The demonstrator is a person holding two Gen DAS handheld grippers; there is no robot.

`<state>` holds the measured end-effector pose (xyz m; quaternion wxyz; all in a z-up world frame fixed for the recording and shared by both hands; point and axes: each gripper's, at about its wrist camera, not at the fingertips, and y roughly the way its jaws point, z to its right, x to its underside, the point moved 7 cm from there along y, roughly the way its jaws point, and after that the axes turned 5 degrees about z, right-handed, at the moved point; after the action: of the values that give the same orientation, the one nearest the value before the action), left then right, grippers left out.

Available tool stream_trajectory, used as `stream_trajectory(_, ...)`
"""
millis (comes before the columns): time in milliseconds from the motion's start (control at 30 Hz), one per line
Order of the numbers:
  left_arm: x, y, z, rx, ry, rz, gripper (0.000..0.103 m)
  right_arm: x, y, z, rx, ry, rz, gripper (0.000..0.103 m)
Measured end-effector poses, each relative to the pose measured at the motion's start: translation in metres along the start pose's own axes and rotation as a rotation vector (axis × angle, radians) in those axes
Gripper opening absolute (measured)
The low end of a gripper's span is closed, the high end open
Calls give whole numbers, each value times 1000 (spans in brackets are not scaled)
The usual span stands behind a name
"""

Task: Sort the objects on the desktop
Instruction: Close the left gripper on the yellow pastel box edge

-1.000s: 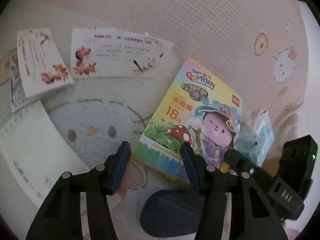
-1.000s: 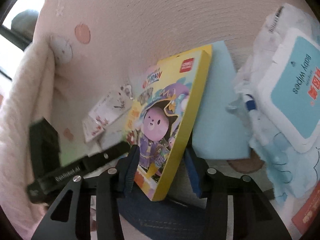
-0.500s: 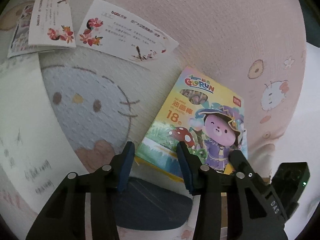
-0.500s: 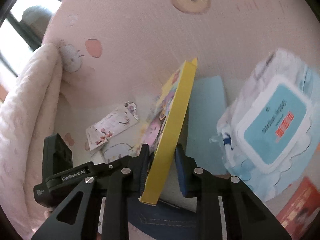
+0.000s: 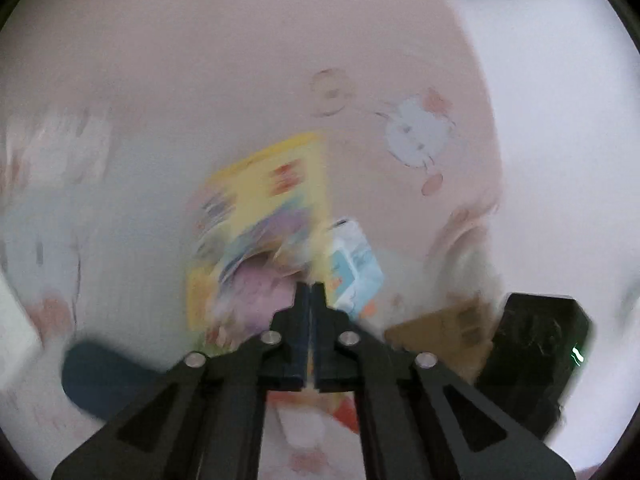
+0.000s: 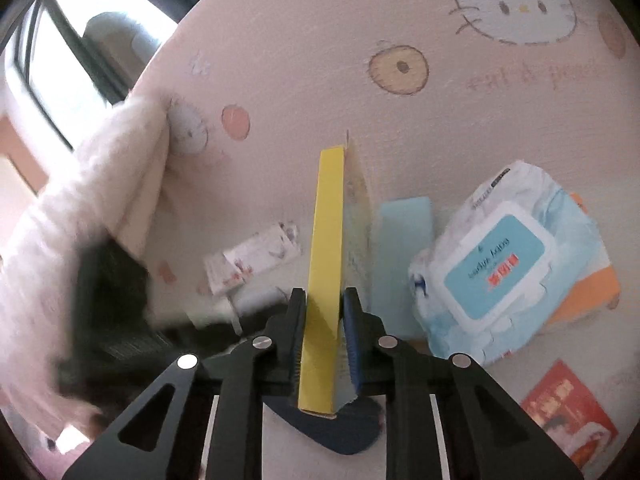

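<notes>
1. Right gripper (image 6: 325,312) holds the yellow crayon box (image 6: 326,240) across its thin sides, the fingers closing on it. The box stands on edge, narrow yellow spine toward the camera, probably gripped so because it is too broad to clamp flat.
2. Left gripper (image 5: 312,296) has its fingers pressed together with nothing between them; its view is blurred. The box (image 5: 260,232) shows beyond its tips, not touching as far as I can tell.
3. Box is off the surface (image 6: 300,60), above the pale blue card (image 6: 404,260) – likely mid-transfer to a sorted spot.
4. Surface wears a pink cartoon-cat cloth. Baby-wipes pack (image 6: 504,264) lies right of the box, flowered paper slips (image 6: 252,256) left, a red leaflet (image 6: 568,412) near right.
5. Room: a bright window (image 6: 60,52) at upper left – little else readable.
</notes>
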<state>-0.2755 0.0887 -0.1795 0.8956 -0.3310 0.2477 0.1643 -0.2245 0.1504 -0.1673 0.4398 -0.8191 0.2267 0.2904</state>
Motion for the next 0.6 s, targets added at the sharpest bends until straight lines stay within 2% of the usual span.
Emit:
stream_trajectory(33, 0, 10, 22, -39, 116, -8, 7, 4, -4, -1, 21, -40, 14, 14)
stream_trajectory(67, 2, 16, 32, -54, 159, -21, 7, 8, -8, 0, 58, -81, 32, 14)
stream_trajectory(133, 10, 24, 45, -55, 193, -46, 8, 15, -15, 8, 50, -64, 19, 14)
stream_trajectory(167, 13, 24, 43, -58, 193, -48, 12, 16, -18, 14, 32, -19, 10, 14)
stream_trajectory(233, 16, 38, 39, -98, 167, -48, 13, 18, -24, 26, 34, 34, -6, 14)
stream_trajectory(267, 10, 31, 24, -108, 148, -47, 13, 18, -26, 28, 36, 36, -5, 14)
stream_trajectory(367, 5, 48, 24, -98, 53, -19, 13, 16, -42, 27, 12, 37, 51, 15)
stream_trajectory(433, 3, 39, 19, -89, 35, 8, 18, 12, -53, 19, 11, 4, 82, 15)
stream_trajectory(467, 6, 25, 17, -90, 39, 19, 28, 12, -55, 17, 19, -18, 81, 15)
stream_trajectory(500, 9, 19, 13, -95, 43, 29, 43, 11, -55, 13, 39, -62, 79, 15)
stream_trajectory(533, 6, 21, 14, -102, 43, 37, 49, 11, -55, 11, 56, -87, 81, 16)
stream_trajectory(567, 7, 19, 10, -101, 39, 37, 60, 10, -53, 10, 72, -107, 80, 16)
stream_trajectory(600, 6, 9, -2, -102, 29, 34, 65, 12, -52, 11, 83, -113, 77, 16)
